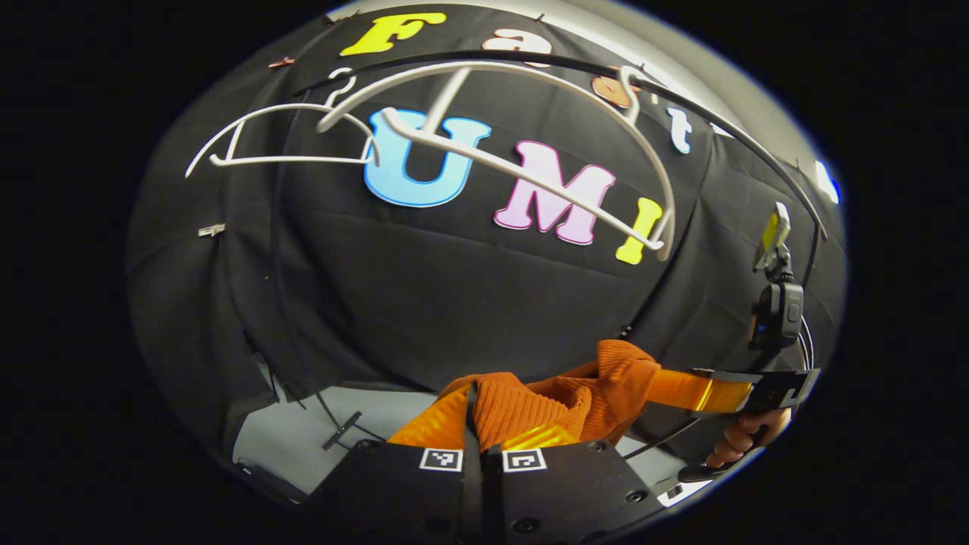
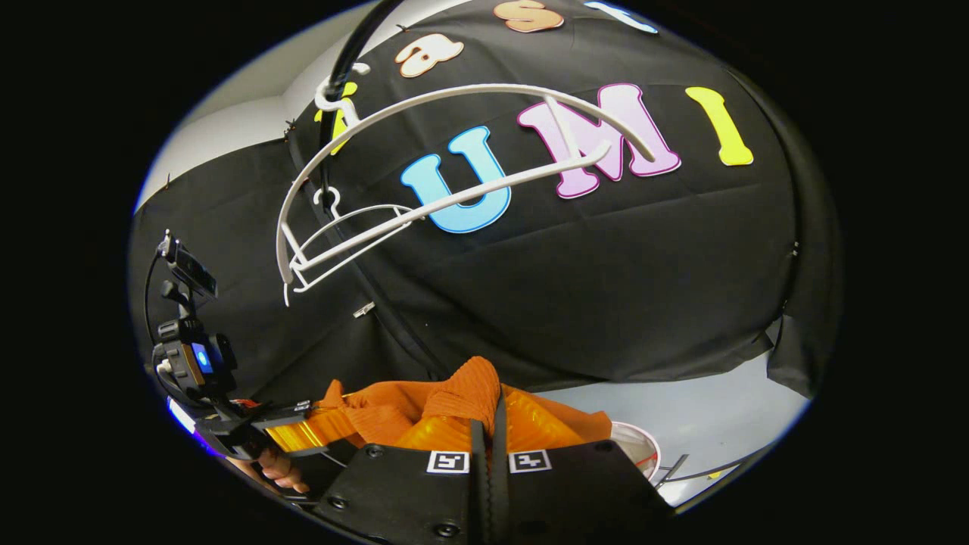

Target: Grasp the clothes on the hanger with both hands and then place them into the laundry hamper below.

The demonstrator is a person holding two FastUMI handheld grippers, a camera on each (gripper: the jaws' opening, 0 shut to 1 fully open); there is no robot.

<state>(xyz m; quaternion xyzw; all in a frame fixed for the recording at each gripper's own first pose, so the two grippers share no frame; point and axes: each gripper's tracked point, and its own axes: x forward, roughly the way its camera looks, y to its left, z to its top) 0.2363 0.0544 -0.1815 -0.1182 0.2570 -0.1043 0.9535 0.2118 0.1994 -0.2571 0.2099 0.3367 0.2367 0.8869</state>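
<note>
Orange ribbed sweater (image 1: 522,412), one, pinched between closed left gripper (image 1: 482,435) and closed right gripper (image 2: 488,431), stretched below two bare white hangers (image 1: 500,151) on the black rail (image 1: 742,144). Right gripper view: white hamper rim (image 2: 636,446) just beside the sweater. Left gripper view: hand (image 1: 738,439) on the other handle.
</note>
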